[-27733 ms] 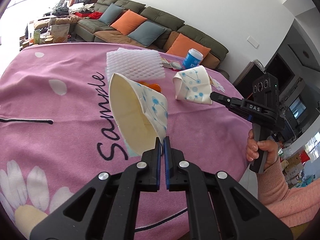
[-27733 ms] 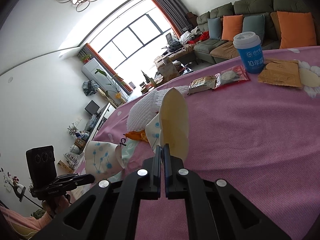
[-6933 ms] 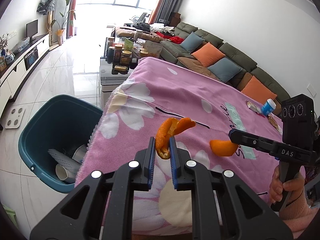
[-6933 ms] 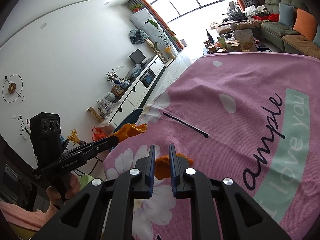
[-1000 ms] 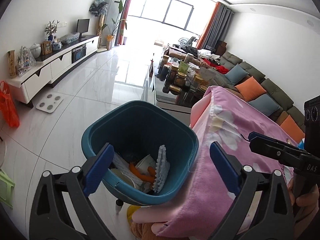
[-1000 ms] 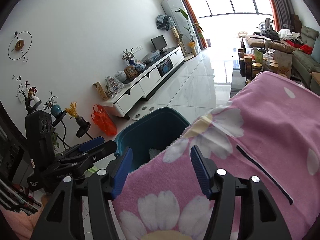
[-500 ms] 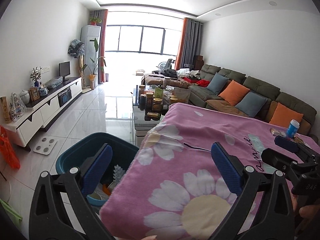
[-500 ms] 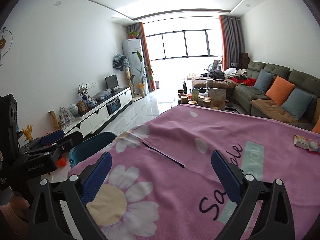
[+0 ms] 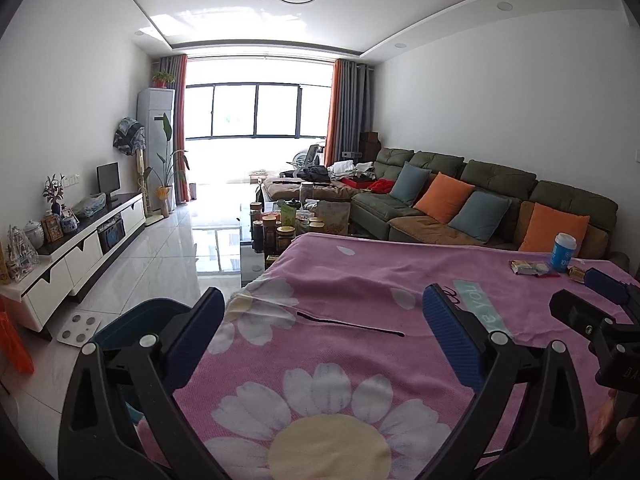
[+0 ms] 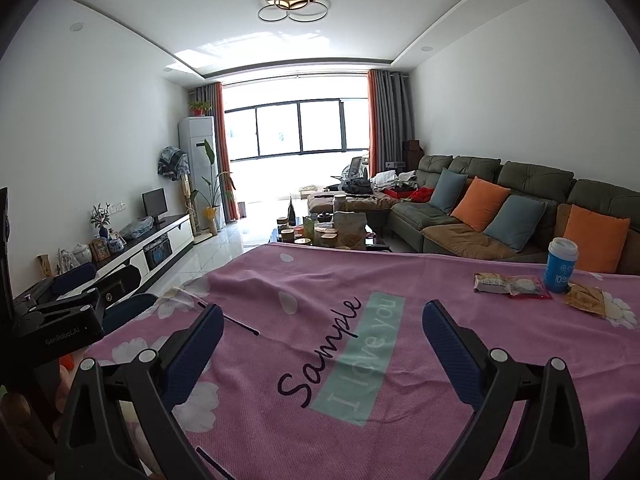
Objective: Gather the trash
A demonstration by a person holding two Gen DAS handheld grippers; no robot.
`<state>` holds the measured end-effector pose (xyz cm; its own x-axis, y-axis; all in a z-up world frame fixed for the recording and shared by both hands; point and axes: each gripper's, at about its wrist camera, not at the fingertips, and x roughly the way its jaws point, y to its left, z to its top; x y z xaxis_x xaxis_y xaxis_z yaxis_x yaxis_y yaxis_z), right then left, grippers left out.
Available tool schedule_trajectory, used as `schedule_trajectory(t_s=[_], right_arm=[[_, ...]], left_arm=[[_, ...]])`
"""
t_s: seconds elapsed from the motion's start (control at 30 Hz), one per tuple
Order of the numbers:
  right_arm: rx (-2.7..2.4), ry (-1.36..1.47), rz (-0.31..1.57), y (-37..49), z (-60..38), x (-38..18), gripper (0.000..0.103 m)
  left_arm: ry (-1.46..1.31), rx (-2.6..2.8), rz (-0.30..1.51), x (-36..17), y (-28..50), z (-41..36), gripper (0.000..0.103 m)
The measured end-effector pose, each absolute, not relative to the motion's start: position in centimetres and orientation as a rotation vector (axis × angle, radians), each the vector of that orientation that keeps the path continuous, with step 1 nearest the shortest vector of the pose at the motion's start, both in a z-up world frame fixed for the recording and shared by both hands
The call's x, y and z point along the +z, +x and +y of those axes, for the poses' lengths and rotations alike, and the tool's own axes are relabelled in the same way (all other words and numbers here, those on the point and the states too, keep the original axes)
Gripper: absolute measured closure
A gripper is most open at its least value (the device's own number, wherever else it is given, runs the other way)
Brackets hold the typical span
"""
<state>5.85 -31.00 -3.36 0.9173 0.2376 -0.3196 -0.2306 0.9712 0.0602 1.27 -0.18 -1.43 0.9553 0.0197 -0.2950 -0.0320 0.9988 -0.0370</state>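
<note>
Trash left: wrappers (image 10: pixel 510 285) at the far right corner of the bench (image 10: pixel 400 420), one clear-and-red pack with a snack bar at its left end, long axis running along the far edge. A crumpled brown wrapper (image 10: pixel 585 298) lies just right of it. Blue cup (image 10: pixel 562 266) stands upright between them, touching or nearly touching both; can't tell if it's empty or counts as trash.

Right gripper (image 10: pixel 322 344) is released, fingers (image 10: pixel 194 350) spread wide, holding nothing. It hangs over the near half of the bench; wrappers lie ahead and to its right. Left gripper (image 9: pixel 320 328) is likewise released and empty, over the near left corner, well apart from the wrappers. So the right one is nearer, my guess is it takes the next pick.

Approach should probably cross the pack's short axis. Risk: knocking the cup over, it's tight in there.

Teal bin (image 9: pixel 132 326) sits on the floor just off the left edge of the bench, mostly hidden by the left fingers; contents not visible from here. Rest of the pink cloth has no loose items I can see.
</note>
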Motion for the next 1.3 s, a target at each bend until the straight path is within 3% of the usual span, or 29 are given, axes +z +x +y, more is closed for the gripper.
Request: schedule_trajectory(t_s=[1.3], right_arm=[[0.147, 0.029, 0.271, 3.8, -32.6, -3.1, 0.007]], left_arm=[[-0.017, 0.028, 0.258, -1.7, 0.4, -1.7, 0.006]])
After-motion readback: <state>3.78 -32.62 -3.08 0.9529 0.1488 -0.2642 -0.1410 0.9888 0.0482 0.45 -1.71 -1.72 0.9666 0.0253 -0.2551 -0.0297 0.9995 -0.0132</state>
